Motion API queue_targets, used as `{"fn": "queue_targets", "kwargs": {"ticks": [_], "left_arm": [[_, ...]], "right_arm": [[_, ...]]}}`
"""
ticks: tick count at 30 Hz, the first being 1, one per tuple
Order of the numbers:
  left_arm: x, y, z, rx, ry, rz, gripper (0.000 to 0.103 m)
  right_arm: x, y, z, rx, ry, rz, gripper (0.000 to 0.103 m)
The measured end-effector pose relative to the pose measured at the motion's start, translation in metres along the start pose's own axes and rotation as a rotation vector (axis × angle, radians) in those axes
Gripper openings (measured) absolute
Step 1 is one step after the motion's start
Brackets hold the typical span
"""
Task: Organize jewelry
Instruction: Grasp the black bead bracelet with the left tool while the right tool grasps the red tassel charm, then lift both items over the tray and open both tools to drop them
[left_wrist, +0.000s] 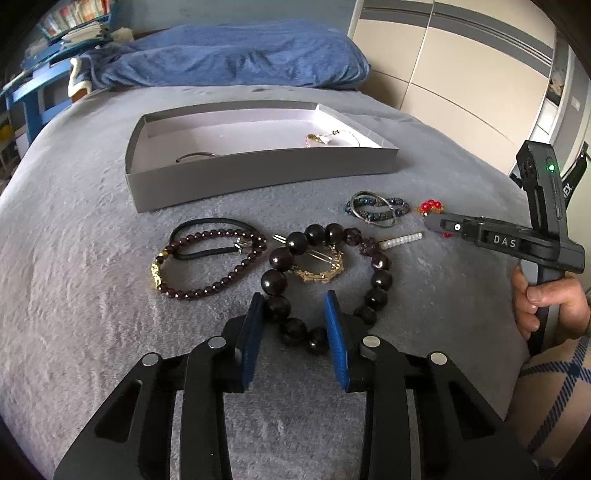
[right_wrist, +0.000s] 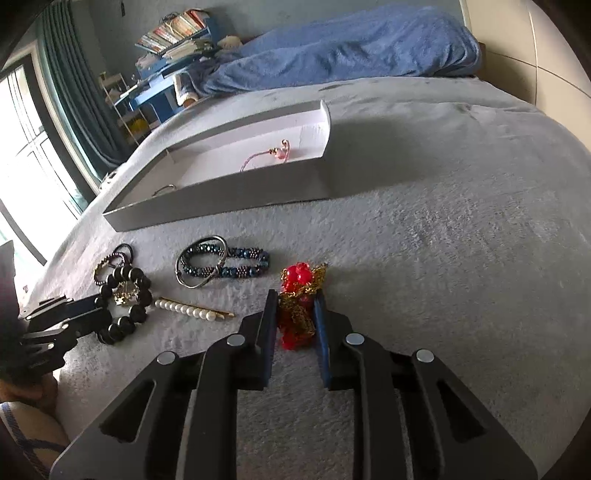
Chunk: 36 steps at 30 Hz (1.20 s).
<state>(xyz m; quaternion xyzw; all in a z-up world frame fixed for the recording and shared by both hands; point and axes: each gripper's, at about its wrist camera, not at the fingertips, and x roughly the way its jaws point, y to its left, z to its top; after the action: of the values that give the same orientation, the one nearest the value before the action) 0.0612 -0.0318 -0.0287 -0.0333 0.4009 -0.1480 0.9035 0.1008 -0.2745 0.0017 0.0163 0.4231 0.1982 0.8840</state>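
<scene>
A grey shallow box (left_wrist: 258, 173) lies on the grey bed and holds a pink necklace (left_wrist: 317, 138) and a ring-shaped bangle (left_wrist: 194, 157). In front lie a large dark bead bracelet (left_wrist: 325, 280), a garnet bead bracelet (left_wrist: 207, 266), a gold bracelet (left_wrist: 319, 266), a pearl hairpin (left_wrist: 402, 240) and a blue bead bracelet with a metal ring (left_wrist: 376, 210). My left gripper (left_wrist: 295, 302) is open over the large dark beads. My right gripper (right_wrist: 295, 299) has its jaws closed on the red and gold bead piece (right_wrist: 299, 295).
A blue blanket (left_wrist: 229, 62) lies at the head of the bed. Blue shelves with books (right_wrist: 170, 33) stand behind. A wardrobe (left_wrist: 461, 66) is on the right. The person's hand (left_wrist: 546, 302) holds the right gripper.
</scene>
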Motion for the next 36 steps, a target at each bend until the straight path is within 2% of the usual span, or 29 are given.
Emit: {"fn": "queue_targets", "kwargs": {"ticks": [3,7,8,9,11,15,19,24,36], "left_arm": [[0.003,0.003,0.002,-0.014,0.022,-0.026,0.042],[0.005,0.003,0.003,-0.013,0.026,-0.034,0.04],[0.005,0.002,0.003,-0.006,0.021,-0.026,0.032],[0.003,-0.001,0.003,0.005,0.012,-0.015,0.018],[0.0,-0.006,0.002,0.025,-0.008,-0.011,0.015],[-0.011,-0.012,-0.001,0.057,-0.056,-0.011,0.015],[-0.025,-0.008,0.0,0.043,-0.107,-0.011,0.015],[-0.036,-0.01,0.006,0.064,-0.13,-0.011,0.015],[-0.063,-0.011,0.038,0.055,-0.208,-0.027,0.015]], "right_arm": [[0.0,-0.001,0.0,0.001,0.003,0.001,0.019],[-0.001,-0.003,0.0,0.01,-0.006,0.024,0.017],[-0.002,-0.004,0.0,0.012,-0.01,0.028,0.016],[-0.002,-0.004,0.0,0.014,-0.013,0.032,0.016],[-0.004,-0.005,-0.001,0.015,-0.021,0.04,0.016],[-0.008,-0.006,-0.001,0.014,-0.043,0.052,0.015],[-0.017,-0.003,-0.002,-0.003,-0.081,0.057,0.013],[-0.022,-0.004,-0.001,-0.002,-0.099,0.072,0.01],[-0.039,0.0,0.014,-0.02,-0.14,0.089,0.01]]}}
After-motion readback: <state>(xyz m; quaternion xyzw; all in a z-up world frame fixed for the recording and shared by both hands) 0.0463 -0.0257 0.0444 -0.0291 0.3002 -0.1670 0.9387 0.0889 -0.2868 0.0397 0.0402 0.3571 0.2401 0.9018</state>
